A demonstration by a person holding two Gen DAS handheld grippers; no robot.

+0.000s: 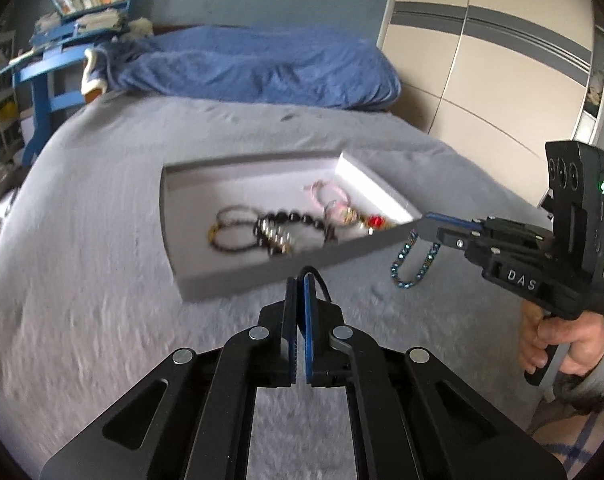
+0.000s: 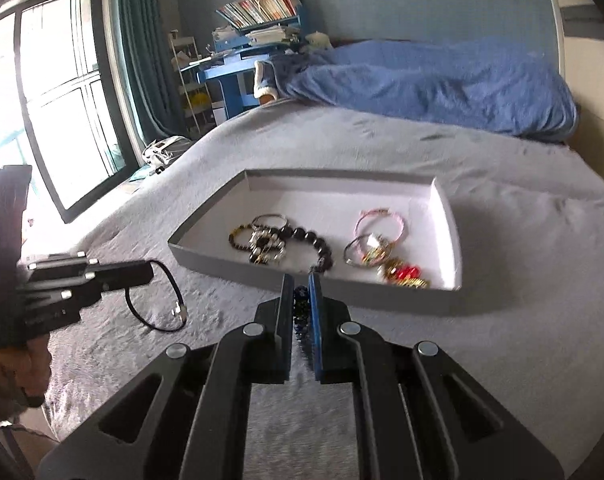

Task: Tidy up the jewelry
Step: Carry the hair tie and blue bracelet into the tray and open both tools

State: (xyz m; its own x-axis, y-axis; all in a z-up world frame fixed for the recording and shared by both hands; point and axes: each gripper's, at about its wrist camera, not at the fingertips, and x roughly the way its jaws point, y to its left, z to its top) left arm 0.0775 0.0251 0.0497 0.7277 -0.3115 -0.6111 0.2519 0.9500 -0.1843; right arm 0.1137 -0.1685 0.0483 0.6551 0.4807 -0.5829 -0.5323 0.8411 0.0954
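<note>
I have the left gripper clamped on a black cord bracelet and the right gripper on a blue beaded bracelet, both dangling at the tray's near rim. Either loop, thinly pinched it seems, could snag that rim and drop.

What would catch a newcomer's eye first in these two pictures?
Probably the shallow white tray of bracelets on the grey bed. Next, each gripper is shut on a bracelet of its own: the left gripper dangles a black cord bracelet, and the right gripper a blue beaded bracelet.
</note>
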